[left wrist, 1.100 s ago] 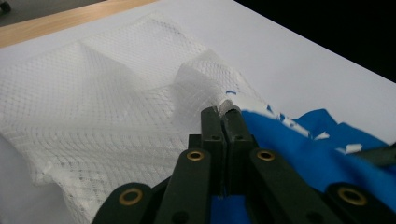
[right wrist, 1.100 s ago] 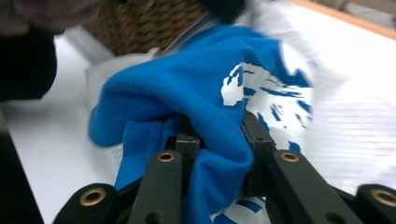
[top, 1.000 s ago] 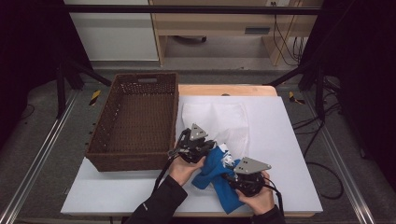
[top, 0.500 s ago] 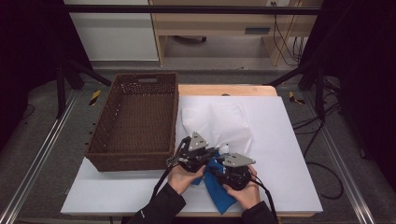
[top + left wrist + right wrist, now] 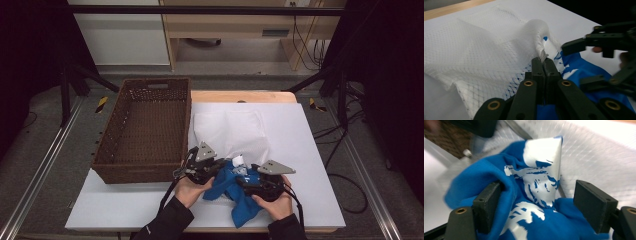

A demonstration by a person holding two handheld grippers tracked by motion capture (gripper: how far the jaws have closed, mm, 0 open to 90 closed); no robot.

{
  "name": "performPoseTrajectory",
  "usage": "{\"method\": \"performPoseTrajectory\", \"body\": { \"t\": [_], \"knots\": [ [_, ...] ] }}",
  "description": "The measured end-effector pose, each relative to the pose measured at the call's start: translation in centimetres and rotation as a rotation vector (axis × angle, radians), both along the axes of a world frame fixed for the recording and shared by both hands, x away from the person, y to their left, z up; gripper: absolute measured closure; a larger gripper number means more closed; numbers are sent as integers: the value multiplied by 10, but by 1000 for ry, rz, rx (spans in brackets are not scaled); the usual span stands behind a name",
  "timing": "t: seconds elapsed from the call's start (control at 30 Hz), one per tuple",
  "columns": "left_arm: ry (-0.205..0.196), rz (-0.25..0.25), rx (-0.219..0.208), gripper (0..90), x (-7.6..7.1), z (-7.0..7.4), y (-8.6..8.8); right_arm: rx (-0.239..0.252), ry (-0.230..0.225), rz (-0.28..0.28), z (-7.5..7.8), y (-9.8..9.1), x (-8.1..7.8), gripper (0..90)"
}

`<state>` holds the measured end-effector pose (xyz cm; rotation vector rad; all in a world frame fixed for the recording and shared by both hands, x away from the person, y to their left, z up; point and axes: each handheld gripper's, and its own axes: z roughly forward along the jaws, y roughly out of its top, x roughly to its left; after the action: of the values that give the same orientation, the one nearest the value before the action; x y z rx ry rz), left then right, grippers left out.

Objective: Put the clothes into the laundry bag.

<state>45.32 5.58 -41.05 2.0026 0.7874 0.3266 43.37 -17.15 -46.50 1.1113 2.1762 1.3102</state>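
A white mesh bag (image 5: 230, 130) lies flat on the white table (image 5: 310, 150). My left gripper (image 5: 220, 166) is shut on the bag's near edge and lifts it. In the left gripper view the jaws (image 5: 543, 61) pinch that edge, with the mesh bag (image 5: 474, 50) spreading out to the left. A blue garment (image 5: 245, 205) with white print lies bunched at the lifted edge. My right gripper (image 5: 243, 178) has just been opening. In the right gripper view its jaws (image 5: 536, 192) stand apart with the blue garment (image 5: 486, 177) between them, and the right jaw is clear of the cloth.
A brown wicker basket (image 5: 145, 172) stands at the table's left, right beside my left hand. White table surface runs to the right of the bag. The table's front edge is just below both hands.
The right gripper's jaws have spread apart around the blue garment and the hand has shifted slightly toward the bag. The garment is more bunched at the lifted edge. The left gripper keeps its hold.
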Motion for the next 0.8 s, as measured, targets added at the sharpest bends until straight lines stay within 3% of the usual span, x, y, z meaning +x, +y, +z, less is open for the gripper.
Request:
{"method": "performPoseTrajectory", "body": {
  "t": [0.03, 0.1, 0.2, 0.27, 0.4, 0.47, 0.53, 0.63, 0.8],
  "knots": [
    [-6, -5, 8, 887, -2, 0, -1, 8, 32, 12, -6, 5, 8, 337],
    [-13, -7, 11, 887, -3, -1, -2, 10, 56, 42, -11, 8, 10, 496],
    [-2, 6, 10, 887, 0, -2, -2, 1, 31, 64, -6, 8, 4, 746],
    [10, 12, 5, 888, 2, -2, -1, -3, 3, 76, 1, 7, -4, 814],
    [12, 18, 0, 888, 5, 1, 0, -30, -28, 133, 7, 15, -13, 839],
    [1, 16, -15, 888, 4, 5, -1, -76, -35, 154, 9, 27, -14, 838],
    [-39, -4, -13, 888, -5, 13, -4, -96, -19, 89, 9, 33, -5, 831],
    [-48, -12, 0, 887, -10, 13, -5, -91, -29, -16, 6, 35, 11, 813],
    [-13, 3, -7, 886, -7, -2, 2, -98, -35, -30, -1, 37, 17, 700]
  ]
}}
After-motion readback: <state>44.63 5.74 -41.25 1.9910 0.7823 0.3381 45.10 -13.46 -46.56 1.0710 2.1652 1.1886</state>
